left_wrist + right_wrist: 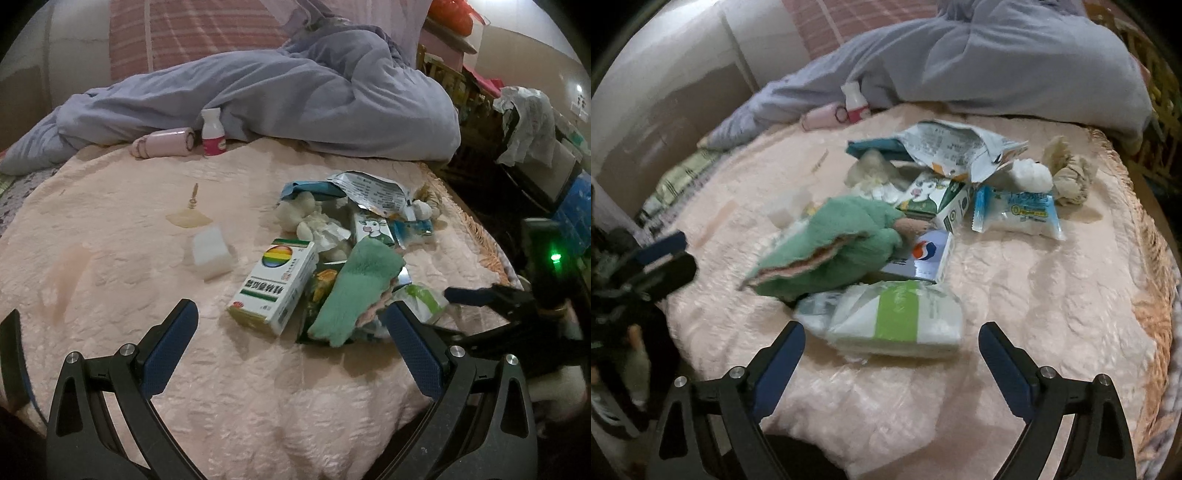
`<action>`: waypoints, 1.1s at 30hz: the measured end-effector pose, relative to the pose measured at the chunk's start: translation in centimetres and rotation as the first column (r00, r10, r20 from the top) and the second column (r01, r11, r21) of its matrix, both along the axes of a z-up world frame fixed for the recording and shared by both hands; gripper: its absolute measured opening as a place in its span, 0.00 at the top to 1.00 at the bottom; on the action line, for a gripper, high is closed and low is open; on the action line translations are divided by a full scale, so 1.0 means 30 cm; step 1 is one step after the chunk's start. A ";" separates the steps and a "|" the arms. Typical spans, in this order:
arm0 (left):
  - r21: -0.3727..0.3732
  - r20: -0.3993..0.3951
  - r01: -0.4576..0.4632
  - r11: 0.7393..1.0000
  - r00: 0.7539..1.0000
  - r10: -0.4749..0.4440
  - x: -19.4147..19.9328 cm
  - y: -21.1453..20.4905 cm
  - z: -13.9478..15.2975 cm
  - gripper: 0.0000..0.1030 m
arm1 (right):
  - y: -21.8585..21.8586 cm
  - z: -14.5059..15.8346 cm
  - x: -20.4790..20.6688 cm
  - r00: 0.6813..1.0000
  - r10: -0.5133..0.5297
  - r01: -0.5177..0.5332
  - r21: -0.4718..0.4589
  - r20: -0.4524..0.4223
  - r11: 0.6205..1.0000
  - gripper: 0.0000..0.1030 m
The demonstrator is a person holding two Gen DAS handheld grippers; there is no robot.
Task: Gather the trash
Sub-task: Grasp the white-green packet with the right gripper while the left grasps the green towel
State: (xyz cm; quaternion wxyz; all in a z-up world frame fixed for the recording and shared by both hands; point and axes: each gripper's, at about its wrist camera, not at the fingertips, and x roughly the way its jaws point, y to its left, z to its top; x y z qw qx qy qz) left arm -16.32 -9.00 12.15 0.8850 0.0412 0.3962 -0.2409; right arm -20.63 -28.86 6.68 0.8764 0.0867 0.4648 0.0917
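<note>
A pile of trash lies on the pink bedspread (147, 206). It holds a white medicine box with a rainbow mark (275, 286), a green cloth (354, 291), a torn silver wrapper (369, 190), crumpled tissues (314, 221) and a milk carton (373, 227). In the right wrist view a green-striped tissue pack (897, 319) lies just ahead of my open right gripper (892, 343), with the green cloth (827, 247), a blue box (925, 256) and a blue-white packet (1019, 212) behind. My left gripper (291, 328) is open and empty, near the medicine box.
A grey-blue quilt (295, 99) lies bunched at the far side. A small white-and-pink bottle (213, 133) and a pink roll (166, 142) sit by it. A white block (212, 254) lies left of the pile. The bed edge and cluttered furniture (535, 147) are at right.
</note>
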 end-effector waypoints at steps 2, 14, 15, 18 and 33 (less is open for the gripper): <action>0.002 -0.010 0.015 1.000 1.000 -0.014 0.015 -0.025 -0.003 0.01 | -0.005 -0.032 0.027 1.000 -0.005 0.005 0.019 -0.024 1.000 0.11; 0.042 -0.064 0.137 0.990 0.989 -0.135 0.097 -0.260 -0.067 0.08 | -0.167 0.058 -0.123 0.994 -0.096 0.093 0.041 0.058 0.995 0.33; 0.061 -0.076 0.147 0.987 0.987 -0.143 0.109 -0.284 -0.081 0.28 | -0.186 0.066 -0.144 0.992 -0.110 0.108 0.038 0.063 0.993 0.33; 0.112 -0.144 0.181 0.977 0.976 -0.164 0.142 -0.336 -0.131 0.61 | -0.238 0.081 -0.198 0.987 -0.143 0.140 0.047 0.069 0.989 0.32; -0.117 -0.212 0.312 0.943 0.920 -0.330 0.027 -0.460 0.096 0.72 | -0.443 0.129 -0.411 0.951 -0.287 0.277 0.096 0.113 0.956 0.32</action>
